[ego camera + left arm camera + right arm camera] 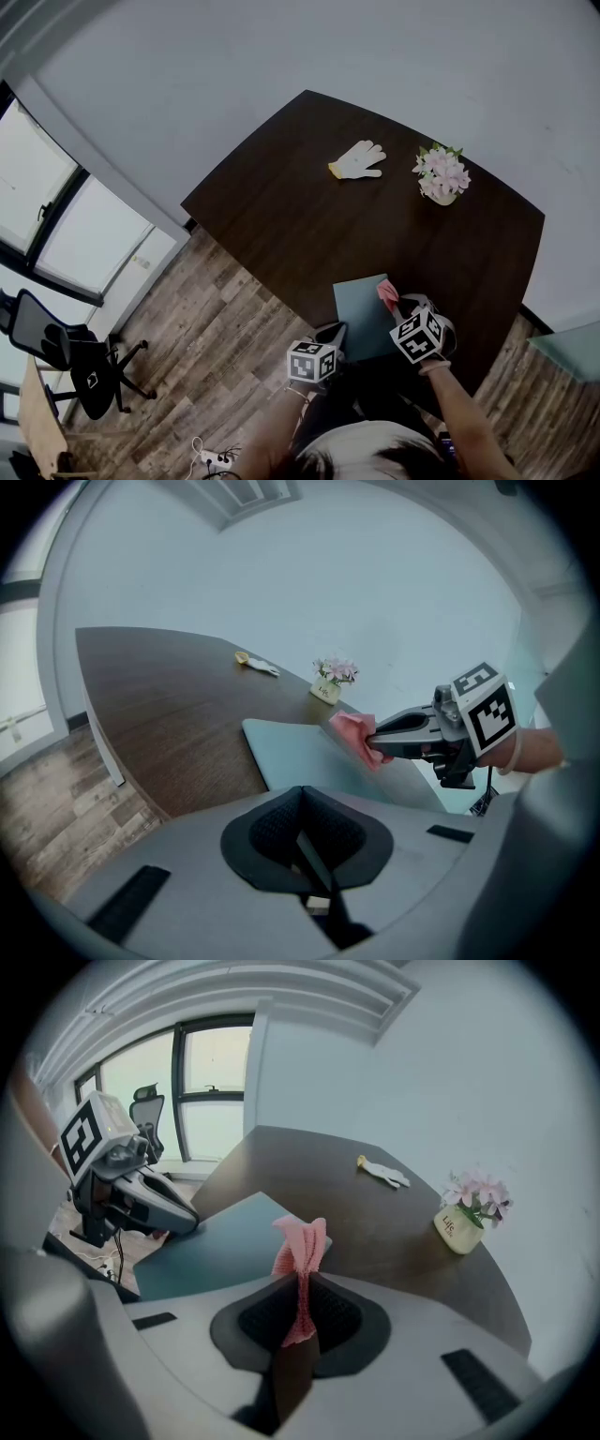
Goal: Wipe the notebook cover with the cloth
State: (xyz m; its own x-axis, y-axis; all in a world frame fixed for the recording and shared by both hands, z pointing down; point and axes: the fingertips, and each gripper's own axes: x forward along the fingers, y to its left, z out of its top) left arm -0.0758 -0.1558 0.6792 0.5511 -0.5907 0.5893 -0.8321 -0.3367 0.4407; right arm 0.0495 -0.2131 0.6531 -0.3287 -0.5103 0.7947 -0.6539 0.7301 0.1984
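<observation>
A teal notebook (361, 319) lies closed at the near edge of the dark table (281, 216). My right gripper (398, 302) is shut on a bunched pink cloth (387, 292), which hangs over the notebook's far right corner. In the right gripper view the cloth (302, 1241) stands up from between the jaws above the notebook (216, 1246). My left gripper (334, 334) is shut, its tips at the notebook's near left edge. I cannot tell whether it touches the cover. The left gripper view shows the notebook (300, 752) with the cloth (352, 733) in the right gripper (380, 742).
A white work glove (359, 160) and a small pot of pink flowers (442, 174) sit at the table's far side. Wooden floor (216, 319) lies to the left, with an office chair (75, 361) by the window. Cables (214, 457) trail on the floor near my feet.
</observation>
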